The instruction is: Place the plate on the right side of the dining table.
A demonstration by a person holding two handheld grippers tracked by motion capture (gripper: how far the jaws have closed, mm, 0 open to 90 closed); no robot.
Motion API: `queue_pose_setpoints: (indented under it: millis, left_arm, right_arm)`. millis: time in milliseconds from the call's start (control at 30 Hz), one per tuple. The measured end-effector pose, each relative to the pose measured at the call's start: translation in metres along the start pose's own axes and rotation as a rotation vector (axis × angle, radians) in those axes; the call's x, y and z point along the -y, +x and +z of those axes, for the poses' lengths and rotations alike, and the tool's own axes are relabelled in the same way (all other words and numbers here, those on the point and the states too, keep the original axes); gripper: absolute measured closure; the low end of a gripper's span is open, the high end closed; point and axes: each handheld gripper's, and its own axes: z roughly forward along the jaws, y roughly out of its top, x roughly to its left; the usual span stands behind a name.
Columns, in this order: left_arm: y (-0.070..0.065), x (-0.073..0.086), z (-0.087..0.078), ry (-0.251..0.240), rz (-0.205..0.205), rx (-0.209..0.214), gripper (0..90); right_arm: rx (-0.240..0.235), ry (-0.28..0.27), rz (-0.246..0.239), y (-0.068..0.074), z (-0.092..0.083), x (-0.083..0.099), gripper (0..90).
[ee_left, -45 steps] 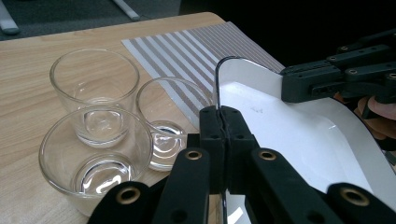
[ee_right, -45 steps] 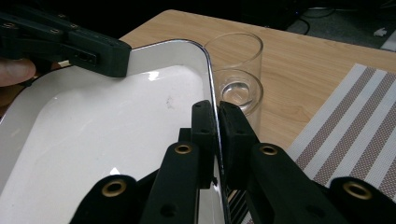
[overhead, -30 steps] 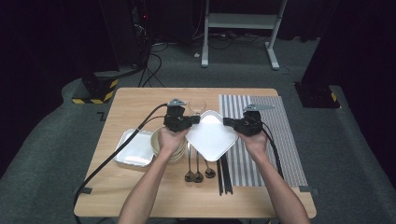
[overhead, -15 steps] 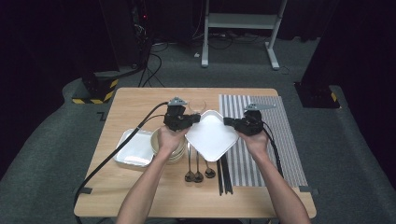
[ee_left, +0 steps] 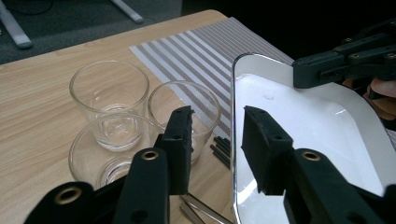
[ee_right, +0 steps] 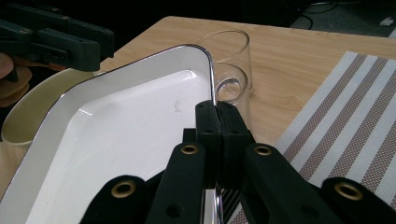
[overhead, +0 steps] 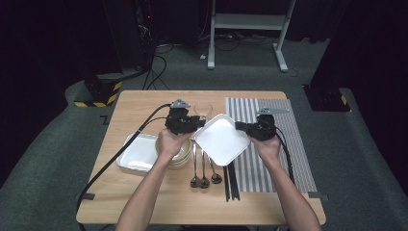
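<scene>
Your left gripper (ee_left: 212,140) has just been opening its jaws. A second ago it pinched the left edge of the white square plate (overhead: 221,139). Now its pads stand apart with the rim in the gap between them, and as far as the left gripper view shows, they no longer press on it. So your left hand has let go.

Your right gripper (ee_right: 217,121) is clenched tight on the plate's other rim. It carries the plate alone now, lifted above the middle of the wooden table (overhead: 144,103), between your two hands and just beside the striped mat (overhead: 288,144). I think the hand-over is done, and your right hand can take the plate to the mat. Go slowly, because one pinch on a rim can let a plate tip.

Now count with me:
- one white square plate in the air
- one more white square plate (overhead: 137,154) lying at the left
- one stack of cream bowls (overhead: 180,156); how many I cannot tell
- three clear glasses (ee_left: 109,95)
- three spoons (overhead: 204,175)
- one pair of black chopsticks (overhead: 231,185)
- one striped mat
</scene>
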Motion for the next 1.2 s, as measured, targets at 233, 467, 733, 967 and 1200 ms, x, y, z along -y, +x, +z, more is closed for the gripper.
queue_pose_setpoints:
  millis: [233, 467, 733, 967, 1200]
  left_arm:
    - [0.001, 0.001, -0.004, -0.014, -0.014, 0.022, 53.6]
    - [0.003, 0.003, -0.009, -0.014, -0.017, 0.004, 46.3]
    - [0.005, 0.003, -0.013, -0.020, -0.020, -0.013, 42.3]
    - [0.006, 0.003, -0.019, -0.033, -0.021, -0.031, 39.7]
    - [0.010, 0.005, -0.025, -0.040, -0.022, -0.047, 37.8]
  right_arm:
    - [0.008, 0.001, -0.001, 0.000, -0.003, 0.000, 88.7]
    - [0.014, 0.003, 0.013, -0.004, -0.003, 0.003, 88.7]
    - [0.029, -0.002, 0.027, -0.008, -0.008, 0.006, 88.7]
    - [0.038, -0.012, 0.030, -0.009, -0.013, 0.008, 88.7]
    - [0.046, -0.017, 0.046, -0.012, -0.015, 0.011, 88.6]
